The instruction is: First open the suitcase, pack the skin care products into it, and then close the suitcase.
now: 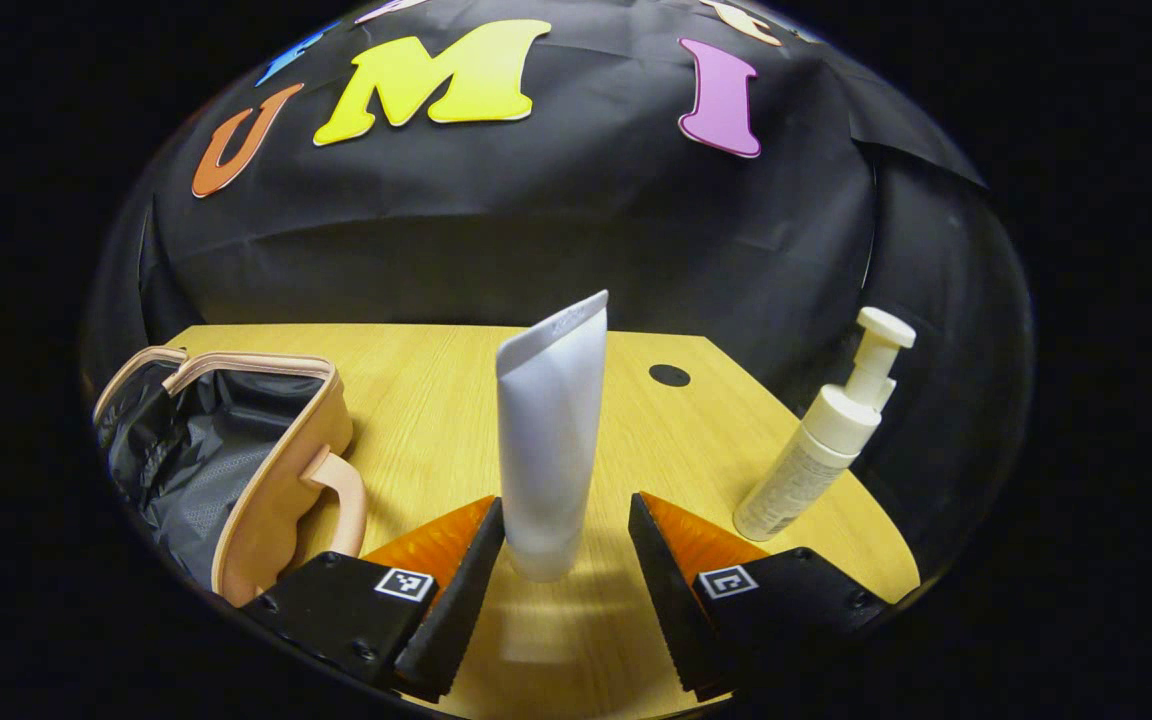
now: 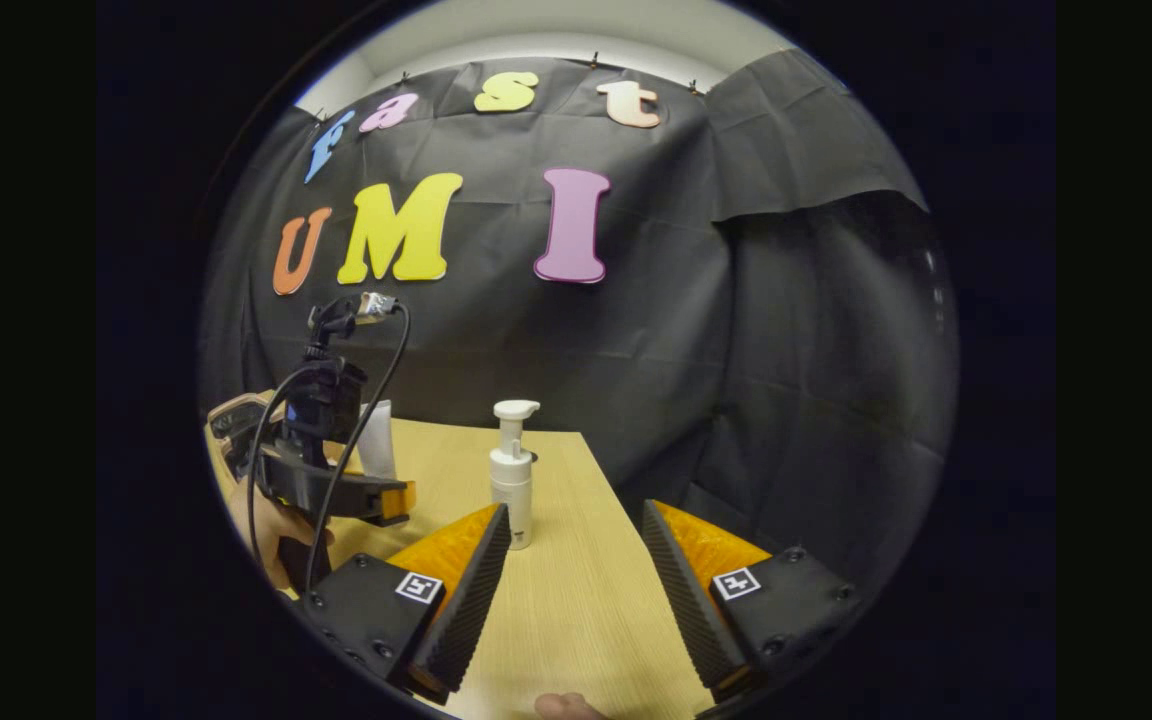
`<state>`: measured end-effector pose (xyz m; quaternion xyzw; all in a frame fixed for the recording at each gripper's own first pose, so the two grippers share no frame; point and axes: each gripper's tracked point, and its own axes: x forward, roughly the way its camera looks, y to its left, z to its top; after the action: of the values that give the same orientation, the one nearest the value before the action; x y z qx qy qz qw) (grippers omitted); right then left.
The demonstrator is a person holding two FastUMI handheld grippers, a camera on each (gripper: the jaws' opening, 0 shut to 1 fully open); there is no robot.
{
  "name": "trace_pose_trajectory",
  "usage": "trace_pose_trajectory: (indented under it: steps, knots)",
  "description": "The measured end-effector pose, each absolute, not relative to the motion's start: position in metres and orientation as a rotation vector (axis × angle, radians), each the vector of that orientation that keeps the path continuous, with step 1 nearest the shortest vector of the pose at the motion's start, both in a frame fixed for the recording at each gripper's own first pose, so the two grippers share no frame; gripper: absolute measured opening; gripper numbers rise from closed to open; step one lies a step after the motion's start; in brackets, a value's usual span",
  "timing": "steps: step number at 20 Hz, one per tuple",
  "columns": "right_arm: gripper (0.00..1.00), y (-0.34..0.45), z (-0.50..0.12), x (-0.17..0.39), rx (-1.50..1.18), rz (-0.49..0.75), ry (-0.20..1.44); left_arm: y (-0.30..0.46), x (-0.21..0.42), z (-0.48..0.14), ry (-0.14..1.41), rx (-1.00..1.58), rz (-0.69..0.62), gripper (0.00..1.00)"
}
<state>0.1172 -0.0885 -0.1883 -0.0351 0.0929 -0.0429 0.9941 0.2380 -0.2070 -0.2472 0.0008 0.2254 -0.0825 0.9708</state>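
Note:
A white tube (image 1: 548,440) stands upright on the wooden table (image 1: 426,390), its base between the fingers of my open left gripper (image 1: 566,590); neither finger clearly presses it. The small pink suitcase (image 1: 266,470) lies open at the left and shows its dark lining. A white pump bottle (image 1: 821,450) stands at the right. In the right gripper view, my right gripper (image 2: 576,590) is open and holds nothing above the table (image 2: 566,480), with the pump bottle (image 2: 513,480) ahead of its left finger. Farther left, a hand (image 2: 271,530) holds the left gripper (image 2: 346,490) at the tube (image 2: 376,440).
A dark round hole (image 1: 669,375) sits in the tabletop behind the tube. The table's right edge (image 2: 626,500) runs close to the pump bottle, with the black cloth wall just beyond. Part of the suitcase (image 2: 231,420) peeks out behind the left gripper.

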Motion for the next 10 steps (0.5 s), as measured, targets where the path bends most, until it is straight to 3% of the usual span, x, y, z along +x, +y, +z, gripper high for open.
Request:
trace_pose_trajectory:
  steps: [1, 4, 7, 8, 10]
  knots:
    - [0.79, -0.088, -0.193, 0.12, -0.071, -0.084, 0.197, -0.208, 0.24, -0.249, 0.455, 0.006, -0.17, 0.77]
    - [0.8, -0.084, -0.204, 0.129, -0.073, -0.077, 0.229, -0.204, 0.248, -0.255, 0.457, 0.036, -0.168, 0.68]
    - [0.79, -0.079, -0.212, 0.135, -0.093, -0.074, 0.245, -0.204, 0.251, -0.255, 0.45, 0.044, -0.171, 0.51]
    - [0.79, -0.077, -0.213, 0.137, -0.098, -0.072, 0.248, -0.204, 0.251, -0.255, 0.448, 0.05, -0.173, 0.55]
    - [0.79, -0.073, -0.213, 0.139, -0.103, -0.068, 0.251, -0.203, 0.25, -0.255, 0.453, 0.052, -0.179, 0.49]
